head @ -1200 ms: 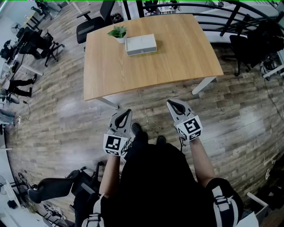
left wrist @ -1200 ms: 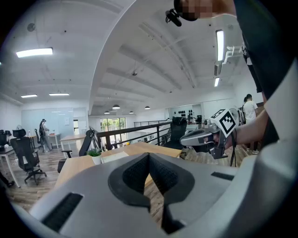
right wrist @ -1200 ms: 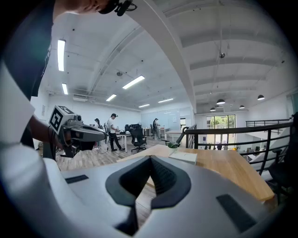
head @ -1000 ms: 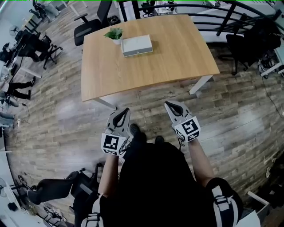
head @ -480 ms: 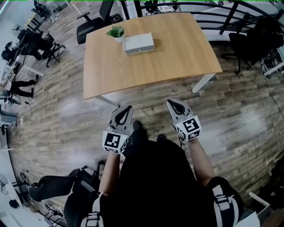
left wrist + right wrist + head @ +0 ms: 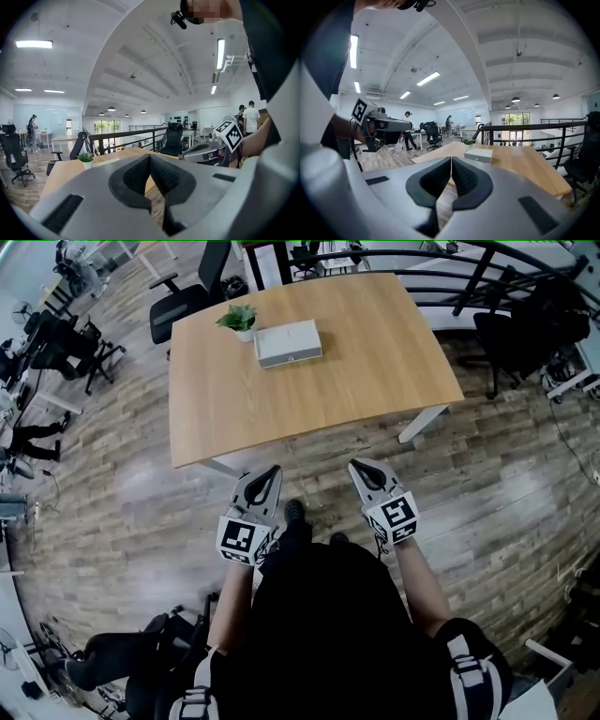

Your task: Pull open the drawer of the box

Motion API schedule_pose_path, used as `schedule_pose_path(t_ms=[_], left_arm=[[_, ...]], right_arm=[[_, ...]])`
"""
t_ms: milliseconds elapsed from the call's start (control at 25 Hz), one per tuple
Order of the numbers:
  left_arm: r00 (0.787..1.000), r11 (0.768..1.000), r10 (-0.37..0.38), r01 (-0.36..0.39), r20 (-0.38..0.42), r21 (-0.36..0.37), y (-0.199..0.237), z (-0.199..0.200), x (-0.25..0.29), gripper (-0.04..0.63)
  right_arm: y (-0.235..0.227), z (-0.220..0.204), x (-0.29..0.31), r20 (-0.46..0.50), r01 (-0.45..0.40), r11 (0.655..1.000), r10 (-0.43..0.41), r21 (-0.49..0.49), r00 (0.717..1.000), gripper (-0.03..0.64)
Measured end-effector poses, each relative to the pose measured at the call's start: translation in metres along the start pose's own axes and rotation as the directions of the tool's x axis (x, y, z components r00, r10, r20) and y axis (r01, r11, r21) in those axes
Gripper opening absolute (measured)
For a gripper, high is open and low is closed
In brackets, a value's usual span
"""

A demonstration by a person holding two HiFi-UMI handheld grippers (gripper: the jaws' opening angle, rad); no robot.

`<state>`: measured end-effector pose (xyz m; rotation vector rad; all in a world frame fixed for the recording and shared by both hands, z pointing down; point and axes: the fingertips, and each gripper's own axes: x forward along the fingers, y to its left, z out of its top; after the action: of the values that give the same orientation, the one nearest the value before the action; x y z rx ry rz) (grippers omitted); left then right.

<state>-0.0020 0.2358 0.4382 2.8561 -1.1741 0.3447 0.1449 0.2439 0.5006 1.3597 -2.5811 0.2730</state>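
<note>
Left claw [image 6: 273, 469] and right claw [image 6: 354, 464] have edged toward the counter's [image 6: 319, 404] near edge, both closed on nothing. The box [image 6: 289, 342] sits by the far-left corner beside a plant [image 6: 237, 319]; one claw should steady it, the other pull the drawer.

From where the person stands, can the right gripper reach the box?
Probably not yet: the right gripper hangs over the floor, short of the table, and the box lies toward its far edge. Nothing blocks the way.
</note>
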Motion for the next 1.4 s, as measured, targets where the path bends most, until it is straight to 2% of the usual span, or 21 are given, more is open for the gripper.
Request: schedule_pose_path(t_ms=[280,960,1400], left_arm=[[0.996,0.996,-0.084,0.084,0.021,0.003,0.018,0.006,0.025,0.023],[0.992,0.991,-0.121,0.122,0.033,-0.055,0.121,-0.006,0.055,0.023],[0.983,0.983,-0.176,0.178,0.048,-0.041,0.166,-0.005,0.067,0.023]], right_arm=[[-0.014,0.0,0.022,-0.025,0.057,0.997,-0.056,0.045,0.998,0.025],[-0.017,0.024,0.117,-0.066,0.098,0.995,-0.098,-0.003,0.993,0.025],[-0.017,0.03,0.15,-0.083,0.171,0.985,-0.169,0.017,0.982,0.025]])
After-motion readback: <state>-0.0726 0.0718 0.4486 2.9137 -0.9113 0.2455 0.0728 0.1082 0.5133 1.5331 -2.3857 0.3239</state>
